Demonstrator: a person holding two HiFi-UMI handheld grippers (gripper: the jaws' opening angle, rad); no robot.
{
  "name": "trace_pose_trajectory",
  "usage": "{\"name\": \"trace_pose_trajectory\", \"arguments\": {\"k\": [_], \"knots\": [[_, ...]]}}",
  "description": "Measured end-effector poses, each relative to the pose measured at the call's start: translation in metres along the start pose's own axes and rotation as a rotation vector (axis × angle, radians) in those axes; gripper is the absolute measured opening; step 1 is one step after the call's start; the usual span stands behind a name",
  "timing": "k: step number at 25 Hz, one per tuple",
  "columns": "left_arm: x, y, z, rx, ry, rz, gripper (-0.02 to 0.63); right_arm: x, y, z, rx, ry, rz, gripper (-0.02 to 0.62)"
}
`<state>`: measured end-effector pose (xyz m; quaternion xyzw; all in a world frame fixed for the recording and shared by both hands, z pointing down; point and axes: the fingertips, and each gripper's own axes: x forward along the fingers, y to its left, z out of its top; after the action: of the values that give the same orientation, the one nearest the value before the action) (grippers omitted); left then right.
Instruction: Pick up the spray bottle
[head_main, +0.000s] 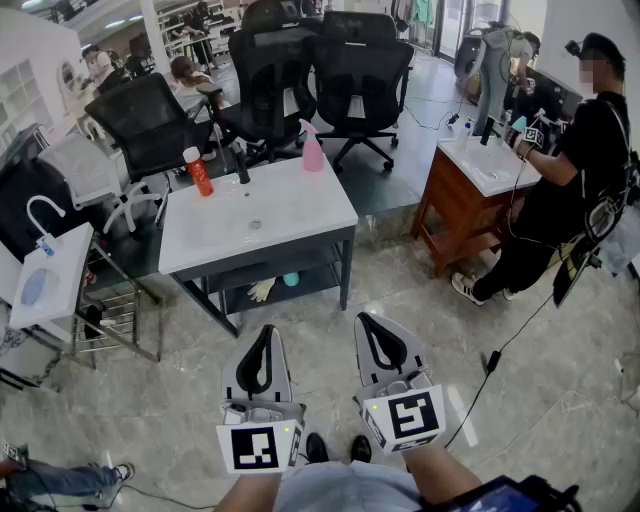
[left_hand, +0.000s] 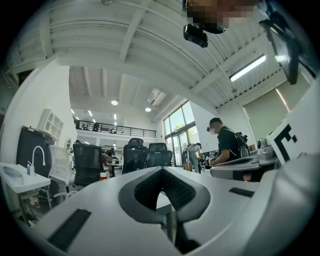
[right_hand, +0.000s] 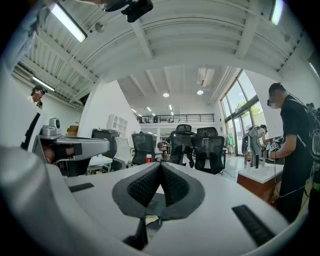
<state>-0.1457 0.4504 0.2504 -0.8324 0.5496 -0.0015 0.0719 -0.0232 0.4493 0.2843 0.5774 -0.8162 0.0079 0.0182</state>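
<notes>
Well ahead of both grippers: spray bottle (head_main: 313, 148) untouched on table (head_main: 300, 215). Left gripper (head_main: 266, 333) and right gripper (head_main: 364, 321) closed, empty.

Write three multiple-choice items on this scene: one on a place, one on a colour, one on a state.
1. Where does the spray bottle stand?
A. on the floor
B. at the table's far edge
C. on the lower shelf

2. What colour is the left bottle?
A. blue
B. red
C. green

3. How do the right gripper's jaws stand?
A. together, empty
B. wide apart
C. shut on the spray bottle

Key: 1 B, it stands on the white top's back rim; 2 B, its body is red; 3 A, the jaws meet with nothing between.
</notes>
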Motion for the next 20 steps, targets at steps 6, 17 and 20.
{"name": "trace_pose_trajectory", "arguments": {"k": [6,17,20], "knots": [[0.0,-0.008,0.0,0.002,0.005,0.005,0.015,-0.007,-0.006,-0.001,-0.002,0.0,0.004,0.012],[0.002,-0.051,-0.001,0.007,0.016,0.025,0.015,-0.029,-0.046,-0.018,0.041,0.038,0.035,0.015],[0.004,-0.063,-0.007,0.0,0.029,0.031,0.015,-0.035,-0.06,-0.021,0.03,0.037,0.029,0.015]]}}
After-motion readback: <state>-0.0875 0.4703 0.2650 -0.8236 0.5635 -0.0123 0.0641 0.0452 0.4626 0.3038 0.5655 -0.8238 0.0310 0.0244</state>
